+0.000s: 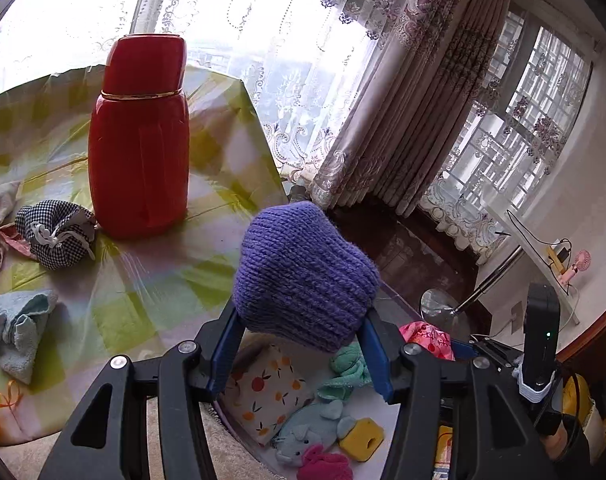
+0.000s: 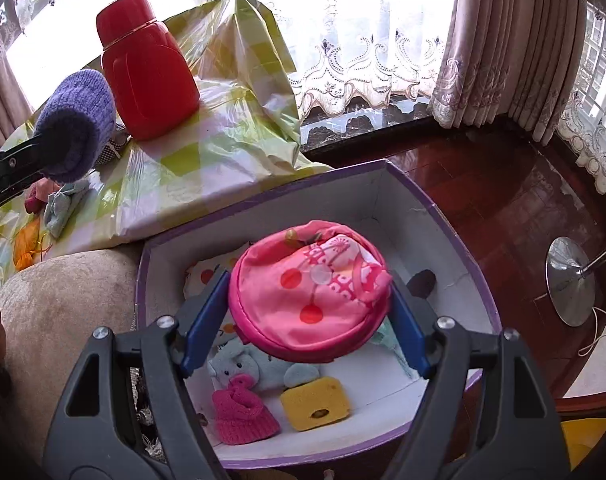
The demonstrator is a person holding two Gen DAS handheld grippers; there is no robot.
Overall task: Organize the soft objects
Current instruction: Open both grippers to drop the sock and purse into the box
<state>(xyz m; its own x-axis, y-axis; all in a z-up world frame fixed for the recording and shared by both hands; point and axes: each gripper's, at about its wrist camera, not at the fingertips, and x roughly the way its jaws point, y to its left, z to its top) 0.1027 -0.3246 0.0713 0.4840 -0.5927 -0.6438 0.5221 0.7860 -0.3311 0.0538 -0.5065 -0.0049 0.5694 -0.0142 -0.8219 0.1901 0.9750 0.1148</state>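
Biggest thing in view is the bench, draped in a glossy green-and-white checked plastic cloth, crinkled and slick-looking. Just beside its near edge sits the white cardboard box with the purple rim, my landmark for everything here.

On the bench, well back from the box, stands the tall red hard-shelled flask, rigid, not my business.

Over the box, my right claw is clenched on the round pink fabric pouch with the red dot print, pads pressing its two opposite sides. It looks light, thin and slippery, so I'd say the stiffer piped rim is the place to hold.

My left claw is grasping the purple chunky ribbed knit hat by its lower edge, above the box's bench-side corner. Soft, floppy and grippy; I judge it will slump on release without bouncing.

Inside the box: a cream fruit-print pad, a grey-blue plush elephant, a yellow foam sponge block and a small magenta knit cap.

Left on the bench, away from the box: a black-and-white checked drawstring pouch and a crumpled pale blue towel.
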